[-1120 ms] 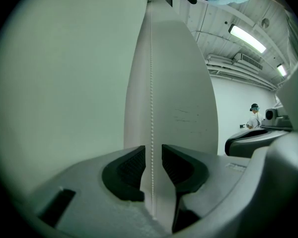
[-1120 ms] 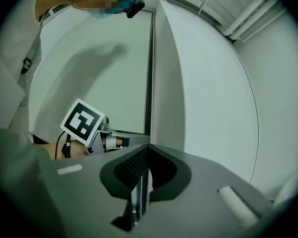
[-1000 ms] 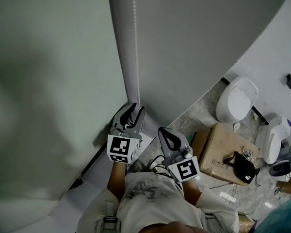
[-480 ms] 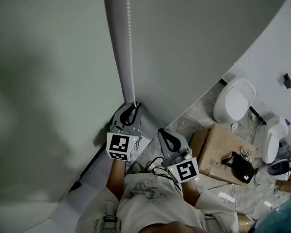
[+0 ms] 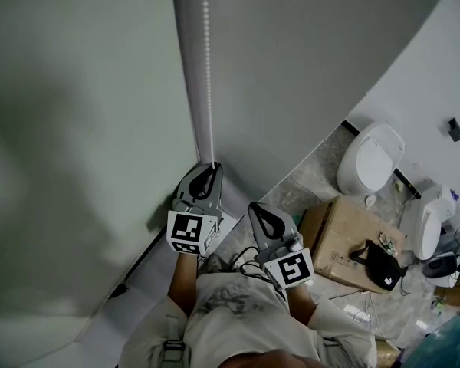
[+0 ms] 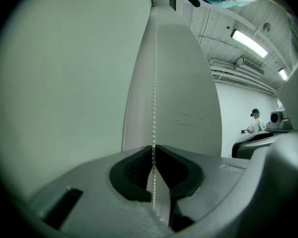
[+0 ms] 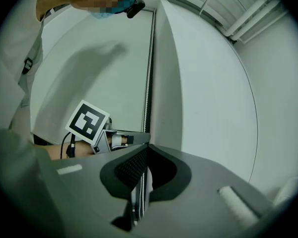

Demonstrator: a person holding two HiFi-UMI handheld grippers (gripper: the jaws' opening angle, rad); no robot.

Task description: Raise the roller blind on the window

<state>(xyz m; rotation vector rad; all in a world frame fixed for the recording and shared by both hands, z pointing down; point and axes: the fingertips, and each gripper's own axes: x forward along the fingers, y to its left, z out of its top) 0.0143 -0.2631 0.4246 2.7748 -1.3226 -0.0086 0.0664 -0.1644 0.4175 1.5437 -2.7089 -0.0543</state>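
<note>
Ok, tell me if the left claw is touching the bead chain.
Touching. The left gripper view shows the left claw, which has just been closing, pinching the bead chain between its tips.

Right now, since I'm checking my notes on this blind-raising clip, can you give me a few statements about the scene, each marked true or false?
The left claw is shut on the bead chain. True; its jaws have just been closing, with the chain between them.
The two claws touch. False: the right claw is apart from the left.
A cardboard box stands on the floor near the toilet. True.
The box's top is bare. False: a black item lies on it.
</note>
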